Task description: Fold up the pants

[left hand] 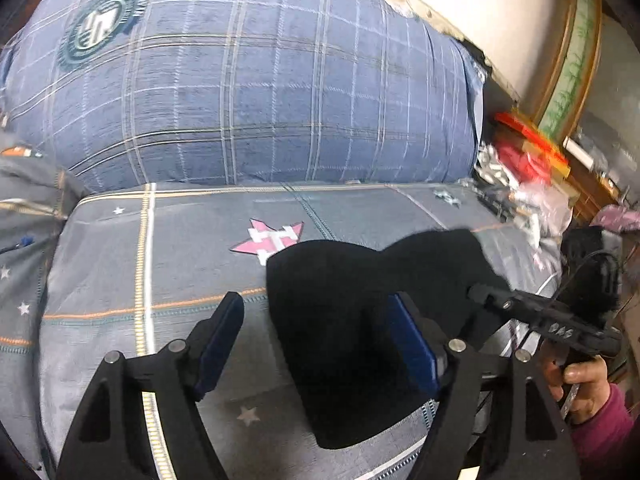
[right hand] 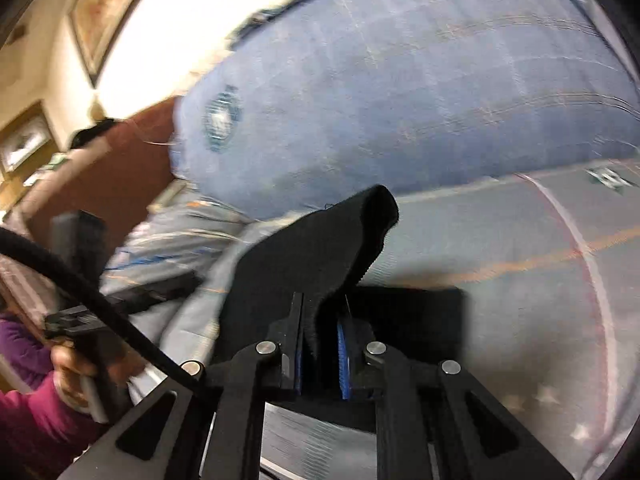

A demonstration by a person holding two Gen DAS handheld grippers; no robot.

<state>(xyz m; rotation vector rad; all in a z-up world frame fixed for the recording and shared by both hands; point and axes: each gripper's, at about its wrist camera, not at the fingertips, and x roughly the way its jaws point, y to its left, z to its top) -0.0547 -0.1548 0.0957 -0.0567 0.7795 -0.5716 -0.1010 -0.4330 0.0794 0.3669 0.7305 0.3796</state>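
Observation:
The black pants point(left hand: 360, 320) lie in a folded heap on the grey patterned bedsheet point(left hand: 160, 260). My left gripper point(left hand: 316, 320) is open just above the sheet, its right finger over the pants and its left finger beside them. My right gripper point(right hand: 320, 344) is shut on a fold of the pants point(right hand: 320, 248), which stands up between its blue pads; more of the black cloth lies flat behind it. The right gripper also shows at the right of the left wrist view point(left hand: 476, 292), at the far edge of the pants.
A big blue plaid duvet point(left hand: 248, 80) is piled at the back of the bed. A cluttered bedside point(left hand: 528, 176) with red and plastic items sits to the right. A brown headboard point(right hand: 120, 168) and framed pictures point(right hand: 24, 140) show on the left.

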